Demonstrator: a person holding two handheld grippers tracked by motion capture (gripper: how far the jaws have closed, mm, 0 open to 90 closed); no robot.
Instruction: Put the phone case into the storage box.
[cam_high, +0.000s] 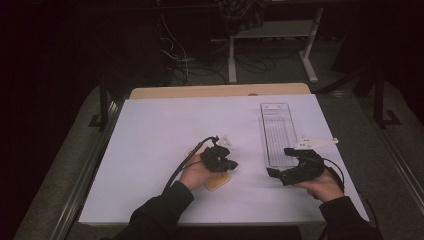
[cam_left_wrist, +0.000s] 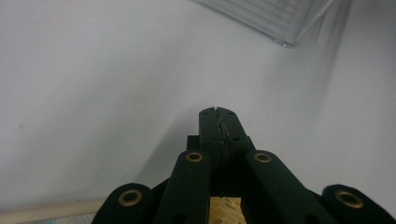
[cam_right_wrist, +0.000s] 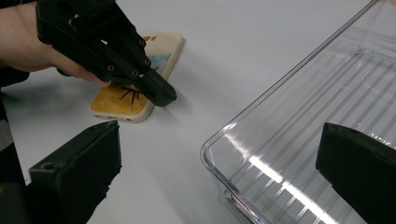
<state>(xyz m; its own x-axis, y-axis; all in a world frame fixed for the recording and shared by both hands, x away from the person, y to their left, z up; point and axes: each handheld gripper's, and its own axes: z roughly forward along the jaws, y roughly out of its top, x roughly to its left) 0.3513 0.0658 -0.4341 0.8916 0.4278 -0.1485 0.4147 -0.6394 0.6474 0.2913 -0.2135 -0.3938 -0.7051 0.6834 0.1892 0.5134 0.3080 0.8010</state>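
Fingers of the left gripper (cam_right_wrist: 159, 95) sit pressed together on the phone case's (cam_right_wrist: 133, 95) edge. Right gripper (cam_high: 280, 175) fingers gape at the clear tray's (cam_high: 277, 132) six o'clock end, case at nine o'clock.

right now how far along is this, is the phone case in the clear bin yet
Not yet. Nothing looks finished: the clear bin is empty and the phone case lies flat on the white table. In hand: the left gripper, jaws shut, has its tip down at the case's edge, seemingly not gripping it. The right gripper waits open at the bin's near end. Left: lifting the case and moving it to the bin, probably.
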